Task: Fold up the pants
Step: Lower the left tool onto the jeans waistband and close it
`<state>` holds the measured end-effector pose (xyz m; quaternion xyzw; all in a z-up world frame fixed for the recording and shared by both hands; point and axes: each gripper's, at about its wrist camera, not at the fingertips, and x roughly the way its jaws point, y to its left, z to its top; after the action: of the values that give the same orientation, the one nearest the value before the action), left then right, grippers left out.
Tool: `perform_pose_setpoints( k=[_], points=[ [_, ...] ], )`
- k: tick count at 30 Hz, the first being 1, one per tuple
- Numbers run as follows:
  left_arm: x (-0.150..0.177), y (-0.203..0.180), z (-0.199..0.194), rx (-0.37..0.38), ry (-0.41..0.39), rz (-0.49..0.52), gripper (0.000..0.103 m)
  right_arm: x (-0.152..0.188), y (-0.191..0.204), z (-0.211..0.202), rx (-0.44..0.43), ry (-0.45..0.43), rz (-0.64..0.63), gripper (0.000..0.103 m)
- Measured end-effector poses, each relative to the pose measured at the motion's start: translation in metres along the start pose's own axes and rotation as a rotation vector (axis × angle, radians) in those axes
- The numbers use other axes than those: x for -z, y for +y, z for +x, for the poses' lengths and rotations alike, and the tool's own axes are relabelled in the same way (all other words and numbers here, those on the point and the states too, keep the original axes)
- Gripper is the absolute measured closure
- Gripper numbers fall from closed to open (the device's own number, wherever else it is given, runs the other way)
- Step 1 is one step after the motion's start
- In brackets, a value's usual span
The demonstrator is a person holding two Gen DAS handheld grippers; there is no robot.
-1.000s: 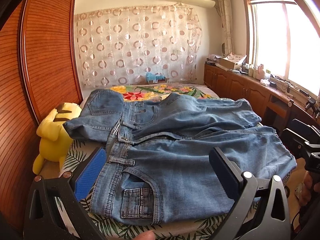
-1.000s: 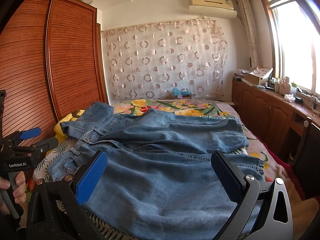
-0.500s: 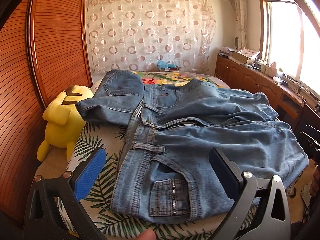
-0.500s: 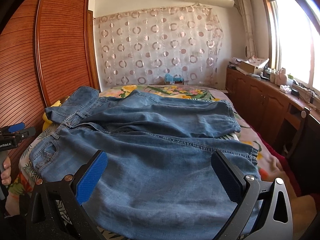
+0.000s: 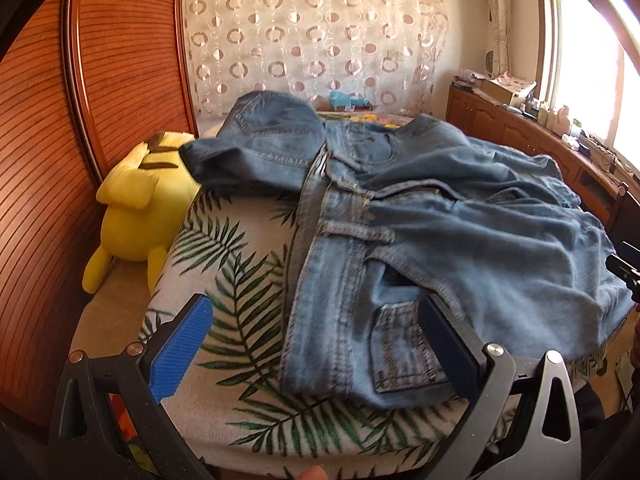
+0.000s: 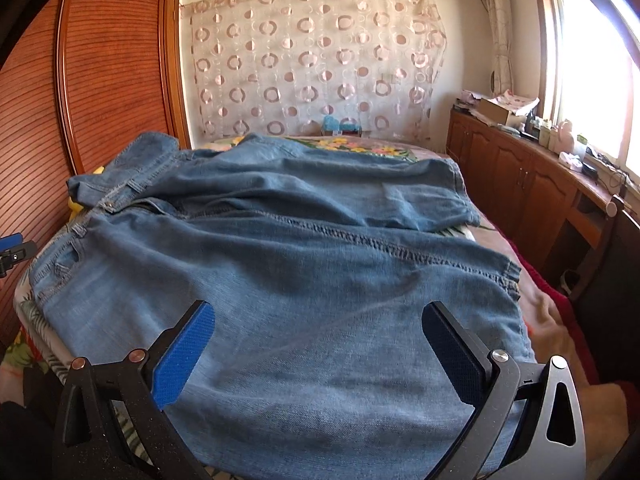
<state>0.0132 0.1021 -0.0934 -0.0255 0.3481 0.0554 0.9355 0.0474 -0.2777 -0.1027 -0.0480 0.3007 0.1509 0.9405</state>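
Both grippers have dropped closer to the bed over the last second, so the jeans fill way more of each view now and less of the ceiling shows. Left gripper (image 5: 316, 338) has also slid leftward along the waistband end, since more of the leaf-print sheet (image 5: 236, 280) sits between its fingers than before.

So, the jeans (image 5: 440, 232) are lying across the bed, waistband toward the left side, legs running off to the right. Not folded neatly; one leg is bunched up behind the other and the seat part flops over toward the yellow plush toy (image 5: 140, 200), which sits wedged between the bed and the wooden wardrobe (image 5: 120, 60). Back pocket (image 5: 400, 348) is right by the left gripper's right finger, which overlaps the denim there. Can't tell if it's actually touching the fabric or just above it.

Left gripper's jaws are spread wide, nothing between them but sheet and the waistband corner. Right gripper (image 6: 320, 340) is the same deal, jaws wide apart, hovering over the near leg of the jeans (image 6: 300, 280) with only flat denim showing between the blue pads (image 6: 184, 352). Hem of that leg is off to its right near the bed edge.

Patterned curtain (image 6: 312, 64) covers the far wall, and a wooden cabinet (image 6: 520, 176) runs under the window on the right.
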Motion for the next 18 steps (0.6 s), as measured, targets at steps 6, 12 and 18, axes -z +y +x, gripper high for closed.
perform_pose_setpoints(
  k=[6,12,18],
  points=[
    [0.013,0.015,0.007,0.025,0.038,-0.043,0.007,-0.003,0.005,0.008,0.008,0.064,-0.007,0.0],
    [0.021,0.016,0.002,0.065,0.05,-0.041,0.03,-0.011,0.013,0.002,0.007,0.091,-0.01,0.0],
    [0.032,0.021,0.001,0.115,0.055,-0.066,0.045,-0.012,0.014,-0.013,0.002,0.087,-0.011,0.0]
  ],
)
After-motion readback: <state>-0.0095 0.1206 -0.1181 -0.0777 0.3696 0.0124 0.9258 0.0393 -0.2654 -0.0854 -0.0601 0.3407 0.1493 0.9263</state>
